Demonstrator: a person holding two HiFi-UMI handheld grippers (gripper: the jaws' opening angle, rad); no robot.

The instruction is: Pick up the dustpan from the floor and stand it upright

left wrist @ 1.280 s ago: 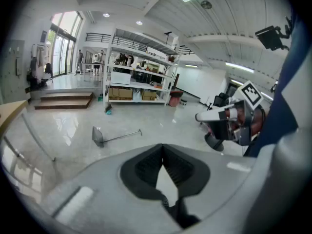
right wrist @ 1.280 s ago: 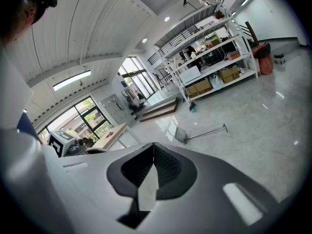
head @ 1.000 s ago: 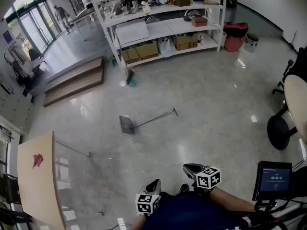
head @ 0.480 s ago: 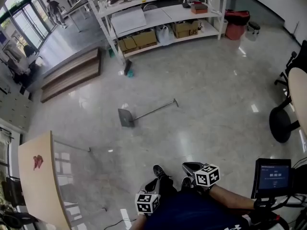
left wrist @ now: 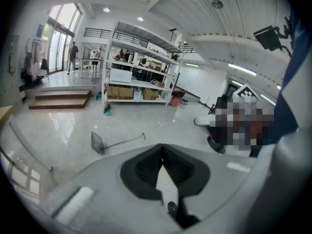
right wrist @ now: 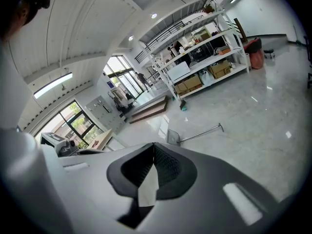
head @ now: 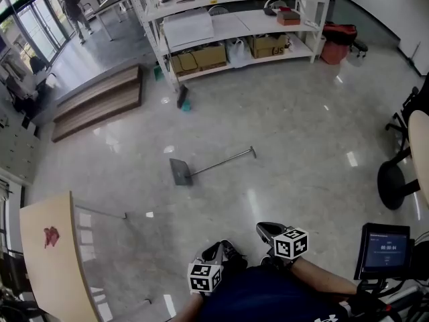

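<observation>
While I hold both claws low in front of me, my left claw [left wrist: 162, 150] is closed with nothing between its jaws, and my right claw [right wrist: 153, 147] is closed and empty too. Beyond them, the dustpan [head: 179, 172] lies flat on the shiny grey floor [head: 301, 133], well apart from both claws, its pan toward my left and its long handle running off to the right. Farther on, low wooden steps [head: 97, 100] sit at the left, and a white shelf rack [head: 228, 27] loaded with boxes stands at the back.
</observation>
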